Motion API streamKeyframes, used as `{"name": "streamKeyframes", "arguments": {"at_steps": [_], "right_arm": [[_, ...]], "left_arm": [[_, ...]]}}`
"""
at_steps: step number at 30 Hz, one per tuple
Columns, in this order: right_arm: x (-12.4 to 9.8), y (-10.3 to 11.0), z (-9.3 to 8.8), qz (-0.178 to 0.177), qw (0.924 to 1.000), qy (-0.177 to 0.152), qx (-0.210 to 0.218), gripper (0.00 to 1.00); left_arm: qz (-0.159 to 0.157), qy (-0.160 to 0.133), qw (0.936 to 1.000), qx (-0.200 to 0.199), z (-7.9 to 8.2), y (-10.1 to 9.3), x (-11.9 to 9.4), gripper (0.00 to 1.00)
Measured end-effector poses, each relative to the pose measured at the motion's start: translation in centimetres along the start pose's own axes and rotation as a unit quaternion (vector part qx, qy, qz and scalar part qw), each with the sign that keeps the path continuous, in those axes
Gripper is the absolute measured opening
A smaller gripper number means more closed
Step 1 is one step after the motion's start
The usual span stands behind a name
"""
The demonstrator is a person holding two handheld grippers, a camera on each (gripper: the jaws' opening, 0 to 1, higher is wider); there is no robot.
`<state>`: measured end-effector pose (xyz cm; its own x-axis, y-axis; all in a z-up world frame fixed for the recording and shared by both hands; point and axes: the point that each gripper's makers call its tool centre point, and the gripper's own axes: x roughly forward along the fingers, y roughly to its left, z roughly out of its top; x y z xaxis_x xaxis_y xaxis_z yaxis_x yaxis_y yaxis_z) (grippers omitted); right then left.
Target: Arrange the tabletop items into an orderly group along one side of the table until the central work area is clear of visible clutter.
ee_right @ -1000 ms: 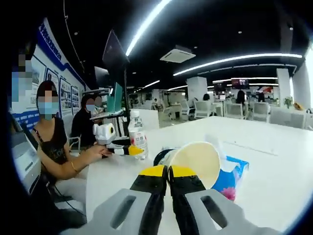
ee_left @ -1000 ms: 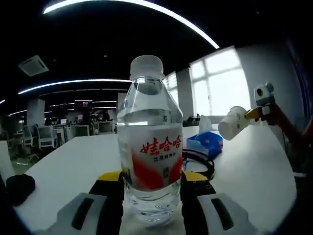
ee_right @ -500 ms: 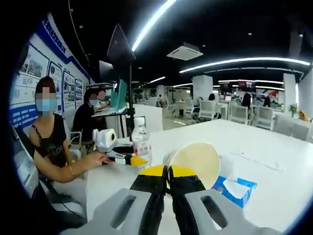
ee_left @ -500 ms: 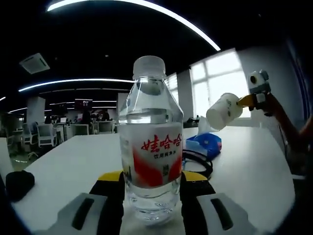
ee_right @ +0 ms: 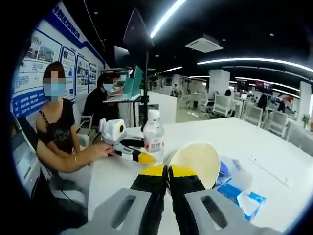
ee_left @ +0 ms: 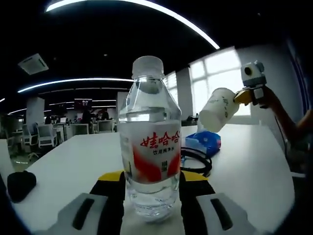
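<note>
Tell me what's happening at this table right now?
A person is tidying a white table with two handheld grippers. The left gripper is closed around a water bottle standing upright on the table. The right gripper pinches the rim of a paper cup and holds it tilted in the air, above a blue tissue pack and a coil of black cable. A dark object lies at the table's left edge.
</note>
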<state>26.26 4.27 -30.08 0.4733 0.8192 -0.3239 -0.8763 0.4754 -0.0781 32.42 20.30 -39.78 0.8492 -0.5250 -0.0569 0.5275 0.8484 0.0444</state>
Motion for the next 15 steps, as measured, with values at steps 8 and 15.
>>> {"name": "streamKeyframes", "arguments": {"at_steps": [8,15], "right_arm": [[2.2,1.4,-0.3,0.034,0.9986,0.038,-0.017,0.01],[6.1,2.4,-1.6,0.065,0.9935,0.087,-0.033,0.01]], "left_arm": [[-0.006,0.011,0.9999,0.003,-0.4,-0.4,-0.1,0.49],[-0.013,0.034,0.9989,0.030,-1.2,-1.2,0.3,0.57]]}}
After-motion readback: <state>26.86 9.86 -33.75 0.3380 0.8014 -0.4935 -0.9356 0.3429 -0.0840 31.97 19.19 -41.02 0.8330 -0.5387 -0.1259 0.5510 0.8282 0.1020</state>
